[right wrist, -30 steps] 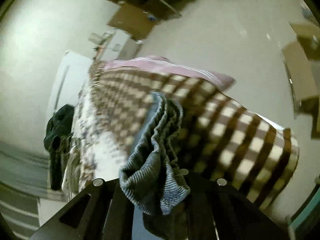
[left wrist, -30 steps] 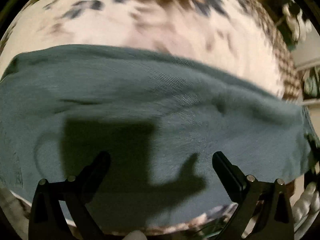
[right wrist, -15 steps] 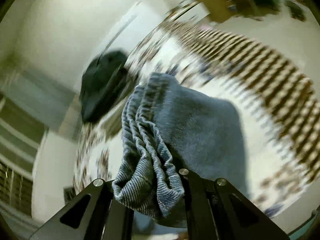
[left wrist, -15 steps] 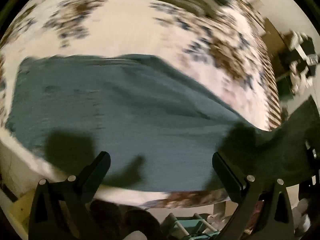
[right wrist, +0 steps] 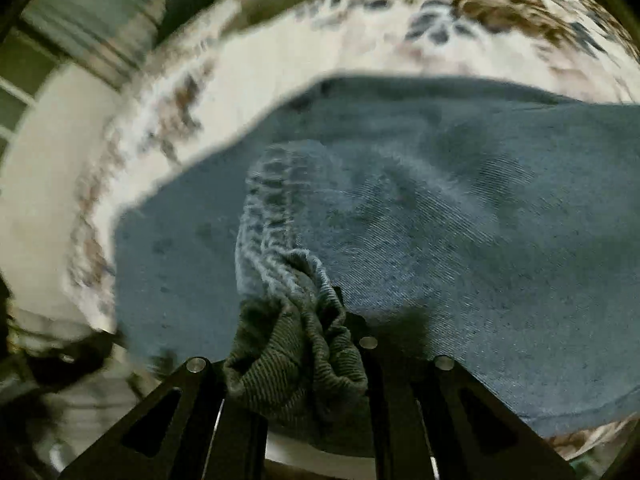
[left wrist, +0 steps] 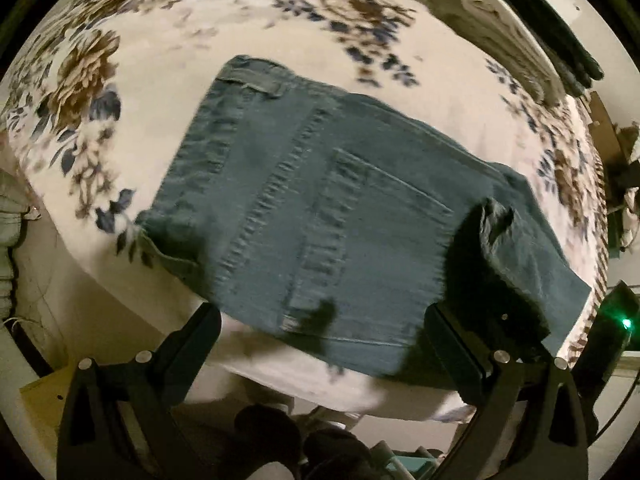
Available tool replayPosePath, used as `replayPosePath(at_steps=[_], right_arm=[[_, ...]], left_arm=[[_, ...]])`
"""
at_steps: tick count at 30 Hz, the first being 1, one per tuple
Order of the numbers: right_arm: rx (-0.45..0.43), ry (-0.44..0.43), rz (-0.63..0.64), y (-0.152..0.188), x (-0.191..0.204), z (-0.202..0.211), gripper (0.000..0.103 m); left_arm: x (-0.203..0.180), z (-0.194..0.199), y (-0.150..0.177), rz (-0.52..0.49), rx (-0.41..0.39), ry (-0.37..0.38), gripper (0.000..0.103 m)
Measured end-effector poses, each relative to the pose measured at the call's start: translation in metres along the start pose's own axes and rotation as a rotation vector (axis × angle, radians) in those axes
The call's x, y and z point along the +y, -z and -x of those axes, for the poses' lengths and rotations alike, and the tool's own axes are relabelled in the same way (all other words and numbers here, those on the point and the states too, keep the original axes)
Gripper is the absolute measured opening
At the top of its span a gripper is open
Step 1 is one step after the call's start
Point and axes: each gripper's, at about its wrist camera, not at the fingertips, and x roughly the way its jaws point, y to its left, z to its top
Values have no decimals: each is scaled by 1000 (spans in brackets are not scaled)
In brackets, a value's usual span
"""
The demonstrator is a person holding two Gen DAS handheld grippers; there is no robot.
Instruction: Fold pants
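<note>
While the right gripper [right wrist: 296, 364] is clamped on a bunched hem of the pants [left wrist: 344, 216], the rest of the garment lies spread on the bed [left wrist: 168, 28], waistband toward the far left in the left wrist view and back pocket [left wrist: 376, 216] facing up. A leg end is doubled over onto the seat at the right side of that view, so the fold looks to be partway made rather than finished. The left gripper [left wrist: 320, 344] hangs over the near edge of the bed with its fingers spread wide apart and nothing between them.

Several things could spoil this fold. The near edge of the pants sits very close to the side of the bed, and a pull toward the person would likely drag the cloth over the edge. The right gripper holds a crumpled wad, not a flat edge; if it lets go as it is, the hem will probably land in a lump and leave the layer twisted. Denim this thick tends to spring back, so a leg laid down without being pressed flat may slide off the seat. With the left gripper holding nothing down, any tug from the right side could shift the whole pile and skew the edges. Both views are blurred, so the exact line of the hem is hard to judge.
</note>
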Motion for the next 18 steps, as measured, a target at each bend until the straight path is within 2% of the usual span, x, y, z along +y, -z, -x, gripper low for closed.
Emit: replayPosePath(at_steps=[1, 3, 5, 7, 9, 14, 16, 17, 18], right_arm=[[34, -6, -5, -2, 0, -2, 20], [85, -93, -41, -6, -5, 4, 46], [73, -194, -104, -4, -23, 25, 86], [38, -208, -149, 0, -43, 48, 89], [19, -151, -206, 2, -72, 67, 89], [14, 97, -271, -2, -133, 83, 89], [-3, 142, -293, -7, -150, 92, 89], [-8, 165, -305, -10, -160, 95, 89], [-10, 178, -314, -11, -166, 96, 89]], left_arm=[[1, -2, -2, 2, 4, 12, 103], [-4, -3, -6, -3, -2, 48, 103], [-17, -3, -12, -22, -12, 97, 103], [-36, -6, -19, -47, -14, 158, 103], [-57, -12, -26, -69, -20, 190, 103], [-118, -56, -38, -212, -9, 157, 103], [-138, -71, -38, -279, -17, 168, 93], [-147, -74, -37, -323, -32, 173, 67], [-156, -76, -35, -379, -55, 171, 32]])
